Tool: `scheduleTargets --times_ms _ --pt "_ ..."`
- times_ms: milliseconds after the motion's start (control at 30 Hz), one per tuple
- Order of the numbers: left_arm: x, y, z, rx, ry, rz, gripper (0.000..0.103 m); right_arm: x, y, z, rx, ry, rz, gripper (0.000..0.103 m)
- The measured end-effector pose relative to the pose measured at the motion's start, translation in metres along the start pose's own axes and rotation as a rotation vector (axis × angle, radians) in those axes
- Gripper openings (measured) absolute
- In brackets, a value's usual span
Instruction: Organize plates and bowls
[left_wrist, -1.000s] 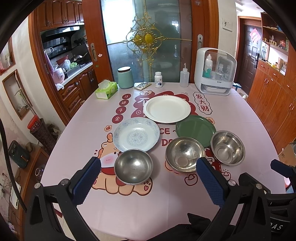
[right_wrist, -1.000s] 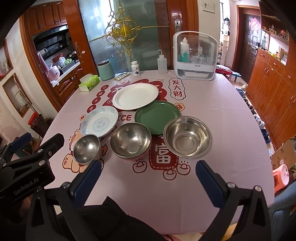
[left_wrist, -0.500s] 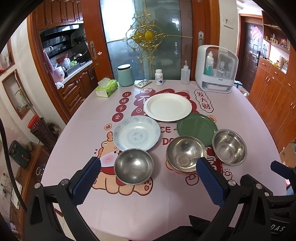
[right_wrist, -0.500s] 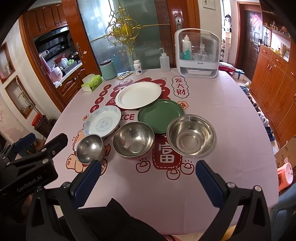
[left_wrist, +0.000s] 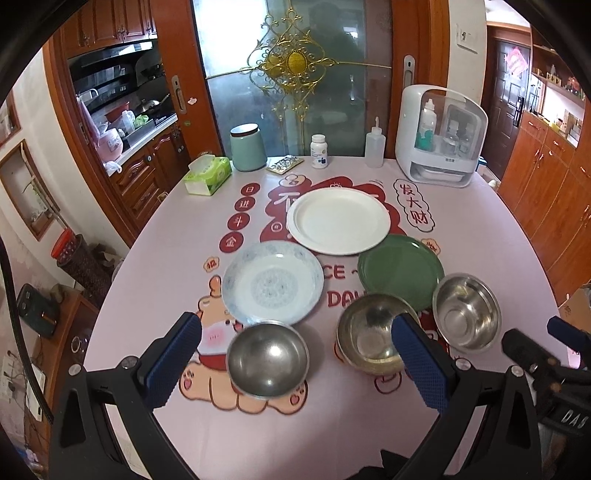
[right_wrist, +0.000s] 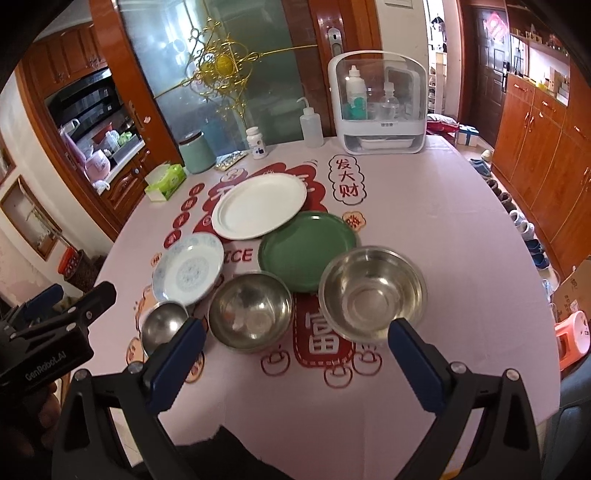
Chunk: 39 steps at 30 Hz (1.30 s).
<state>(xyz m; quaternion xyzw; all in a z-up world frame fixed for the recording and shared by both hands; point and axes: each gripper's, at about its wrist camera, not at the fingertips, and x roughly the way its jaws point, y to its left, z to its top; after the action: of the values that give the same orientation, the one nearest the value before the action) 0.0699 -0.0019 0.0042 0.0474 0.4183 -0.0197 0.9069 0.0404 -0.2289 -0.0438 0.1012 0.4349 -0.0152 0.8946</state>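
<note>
Both grippers hover over the near edge of a table covered by a pink printed tablecloth (left_wrist: 480, 229), and neither touches anything. The left gripper (left_wrist: 295, 365) has its blue-padded fingers spread wide with nothing between them; from its camera the small steel bowl (left_wrist: 267, 359) sits in the gap between them, lower on the cloth. The right gripper (right_wrist: 291, 363) is likewise spread wide and empty, with the middle steel bowl (right_wrist: 250, 311) and the large steel bowl (right_wrist: 372, 294) ahead of its fingers.

The three steel bowls stand upright in a row along the near side: the small one on the left, the middle one in the centre, the large one on the right. Behind them lie three plates. A blue-patterned plate (left_wrist: 272, 283) lies just behind the small bowl, its rim very close to it. A green plate (left_wrist: 400, 272) lies behind the middle and large bowls, and the bowls' rims hide part of its near edge. A white plate (left_wrist: 338, 220) lies farther back, between the other two, with its edge overlapping the green plate.

Along the far edge stand a green tissue box (left_wrist: 208, 175), a pale green canister (left_wrist: 248, 147), a white pill bottle (left_wrist: 320, 151), a squeeze bottle (left_wrist: 375, 146) and a white storage case (left_wrist: 439, 138) with bottles inside.
</note>
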Motion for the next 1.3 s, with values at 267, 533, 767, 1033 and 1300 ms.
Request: scheduleTargets --times_ms 267,533,767,1033,1300 --pt "0.033 0.011 0.042 -0.013 0.090 -0.047 0.102 0.005 -0.004 0.055 0.015 -0.079 0.016 0.100" --pt "0.060 0.029 0.084 0.008 0.101 -0.006 0.102 0.023 -0.007 0.115 0.042 -0.076 0.063 0.100" --pt "0.097 0.047 0.121 0.005 0.111 -0.007 0.102 0.054 -0.013 0.159 0.083 -0.059 0.087 0.100" --pt "0.150 0.067 0.148 -0.082 0.069 -0.135 0.102 0.102 -0.025 0.193 0.123 -0.057 0.120 0.100" --pt "0.220 0.075 0.147 -0.203 0.049 -0.241 0.102 0.178 -0.040 0.194 0.154 -0.011 0.207 0.100"
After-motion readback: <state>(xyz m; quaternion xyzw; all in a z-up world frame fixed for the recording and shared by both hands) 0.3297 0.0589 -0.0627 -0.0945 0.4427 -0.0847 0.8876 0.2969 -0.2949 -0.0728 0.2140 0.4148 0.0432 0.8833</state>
